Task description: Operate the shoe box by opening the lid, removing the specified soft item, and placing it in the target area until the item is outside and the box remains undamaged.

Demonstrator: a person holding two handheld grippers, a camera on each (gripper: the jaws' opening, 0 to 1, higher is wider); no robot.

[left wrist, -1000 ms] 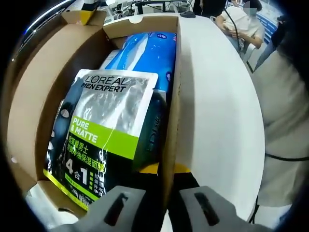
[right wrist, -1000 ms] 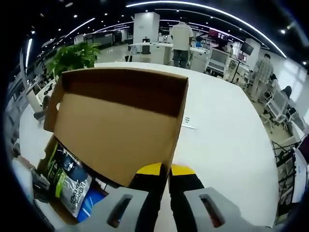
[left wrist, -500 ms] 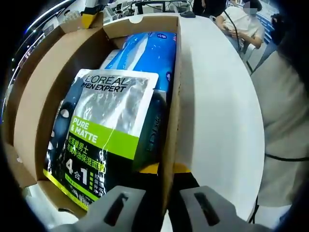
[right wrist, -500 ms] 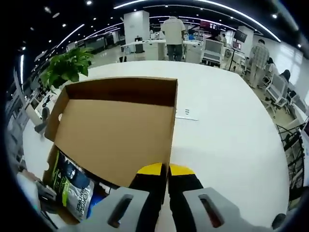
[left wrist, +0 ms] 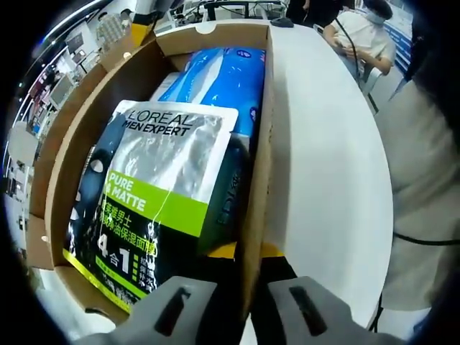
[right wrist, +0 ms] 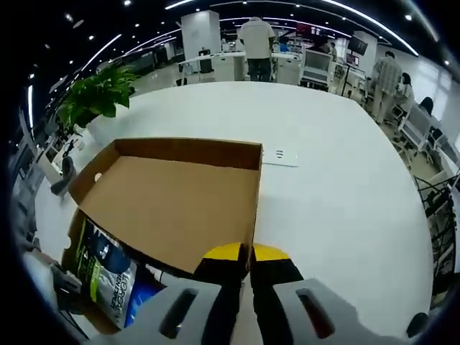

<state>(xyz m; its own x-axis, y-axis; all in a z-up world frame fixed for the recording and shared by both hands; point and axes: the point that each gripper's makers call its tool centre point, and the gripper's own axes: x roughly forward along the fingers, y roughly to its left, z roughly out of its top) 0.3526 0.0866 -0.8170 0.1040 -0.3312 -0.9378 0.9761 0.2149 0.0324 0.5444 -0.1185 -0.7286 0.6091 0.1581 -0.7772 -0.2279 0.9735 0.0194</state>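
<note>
While my left tongs (left wrist: 246,253) pinch the box (left wrist: 256,180) wall beside the pouch (left wrist: 154,198), my right tongs (right wrist: 245,254) clamp the lid (right wrist: 176,205) ahead.

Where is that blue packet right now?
In the left gripper view, the blue packet lies inside the open shoe box, at its far end, partly tucked under the L'Oreal pouch.
</note>
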